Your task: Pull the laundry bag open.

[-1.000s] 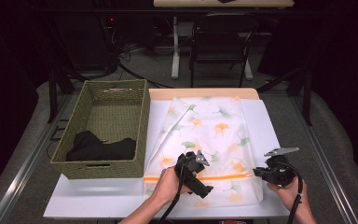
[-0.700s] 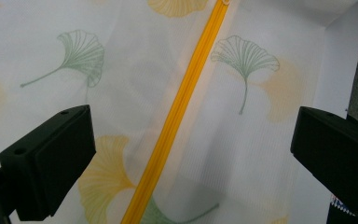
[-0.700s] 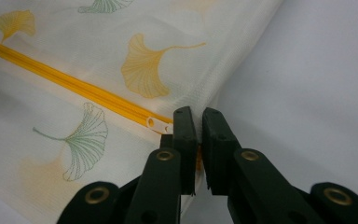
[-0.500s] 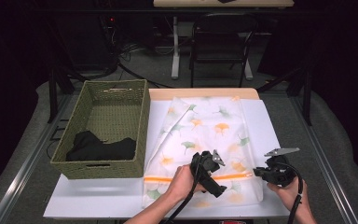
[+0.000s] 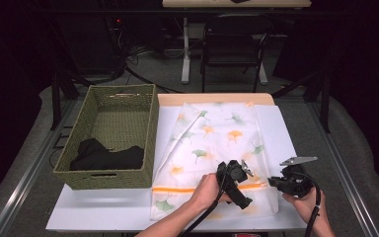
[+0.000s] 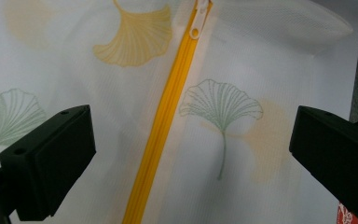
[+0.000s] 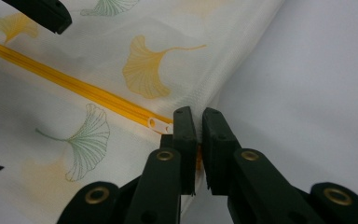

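Note:
A white mesh bag (image 5: 217, 133) printed with ginkgo leaves lies flat on the table, and an orange zipper (image 5: 177, 189) crosses its near end. My left gripper (image 5: 241, 186) hovers over the zipper (image 6: 168, 121), jaws wide open (image 6: 191, 140) with one on each side of it. The white zipper pull (image 6: 196, 18) lies ahead of it. My right gripper (image 5: 272, 181) is shut on the bag's right edge (image 7: 198, 123), just beside the zipper pull (image 7: 157, 124). One of the left gripper's fingers (image 7: 42, 11) shows at the top left of the right gripper view.
A woven green basket (image 5: 103, 178) stands left of the bag with a black cloth (image 5: 106, 157) inside. The white tabletop (image 5: 103, 210) has bare room in front of the basket and right of the bag. A chair and cables stand beyond the table.
My left gripper has slid right across the bag, along the zipper, toward the right gripper. The right gripper has kept its grip and place.

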